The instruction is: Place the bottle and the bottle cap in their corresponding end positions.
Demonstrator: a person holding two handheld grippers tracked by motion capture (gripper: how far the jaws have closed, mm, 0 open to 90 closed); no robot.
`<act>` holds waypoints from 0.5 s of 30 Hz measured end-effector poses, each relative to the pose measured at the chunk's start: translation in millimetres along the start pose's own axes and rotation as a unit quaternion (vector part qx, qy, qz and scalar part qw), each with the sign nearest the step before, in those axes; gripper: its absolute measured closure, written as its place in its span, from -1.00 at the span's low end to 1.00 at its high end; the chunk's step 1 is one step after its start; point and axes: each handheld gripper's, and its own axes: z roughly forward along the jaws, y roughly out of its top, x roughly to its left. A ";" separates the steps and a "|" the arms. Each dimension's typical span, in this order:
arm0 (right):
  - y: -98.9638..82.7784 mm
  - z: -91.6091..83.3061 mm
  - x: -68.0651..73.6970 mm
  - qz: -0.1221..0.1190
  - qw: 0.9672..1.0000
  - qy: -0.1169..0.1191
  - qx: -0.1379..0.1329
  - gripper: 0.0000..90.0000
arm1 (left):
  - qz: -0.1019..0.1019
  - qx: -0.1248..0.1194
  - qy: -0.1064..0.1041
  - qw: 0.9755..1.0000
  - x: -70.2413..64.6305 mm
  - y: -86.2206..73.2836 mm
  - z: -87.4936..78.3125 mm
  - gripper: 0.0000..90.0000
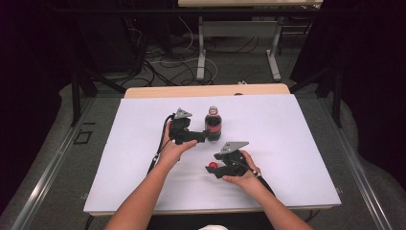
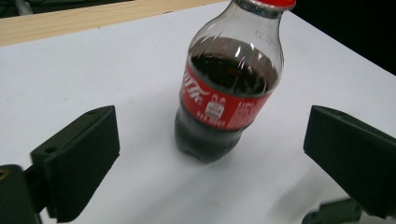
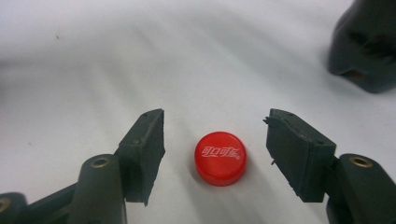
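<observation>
We work on a white sheet (image 1: 287,143) that covers a table with a pale wooden edge (image 1: 206,90) showing along its far side. Our landmark is the cola bottle (image 1: 213,123), which stands upright on the sheet a little beyond its middle, half full of dark drink, with a red label. In the left gripper view a red ring shows at the bottle's neck, though the top is cut off by the frame.

Our left gripper (image 1: 203,135) sits just to the near left of the bottle, its jaws spread wide with the bottle between them but touching neither pad — the bottle stands free. Our right gripper (image 1: 210,168) lies nearer to us than the bottle and slightly to its right, pointing left. Its jaws are parted too, and the red cap (image 1: 213,165) lies flat on the sheet between them, logo up, clear of both pads (image 3: 144,149).

Beyond the bottle, past the table's far edge, we see a grey floor with a tangle of dark cables (image 1: 158,64) and the metal legs of a second table (image 1: 237,45). Dark curtains (image 1: 368,72) close the room on both sides, and metal rails (image 1: 48,172) run along the floor beside our table.
</observation>
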 end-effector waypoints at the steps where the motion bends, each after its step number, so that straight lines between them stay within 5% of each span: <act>1: 0.7 -2.3 -0.3 0.003 1.000 -0.001 -0.012 -0.24 | -0.007 -0.002 0.001 1.000 1.5 -2.8 -4.7 -0.94; 5: 3.4 -17.6 -5.4 0.016 0.999 -0.009 -0.028 -0.27 | -0.027 -0.004 0.008 1.000 7.2 -12.0 -20.0 -0.96; 8: 4.2 -27.6 -12.8 0.031 0.999 -0.021 -0.038 -0.35 | -0.022 0.000 0.009 1.000 10.1 -19.4 -32.0 -0.98; 11: 2.0 -37.8 -22.7 0.075 0.996 -0.019 -0.034 -0.36 | -0.020 0.004 0.018 1.000 13.8 -26.4 -42.9 -0.98; 15: -1.5 -50.9 -34.4 0.079 0.994 -0.068 -0.041 -0.58 | -0.037 0.004 0.036 0.999 20.1 -35.2 -56.1 -0.99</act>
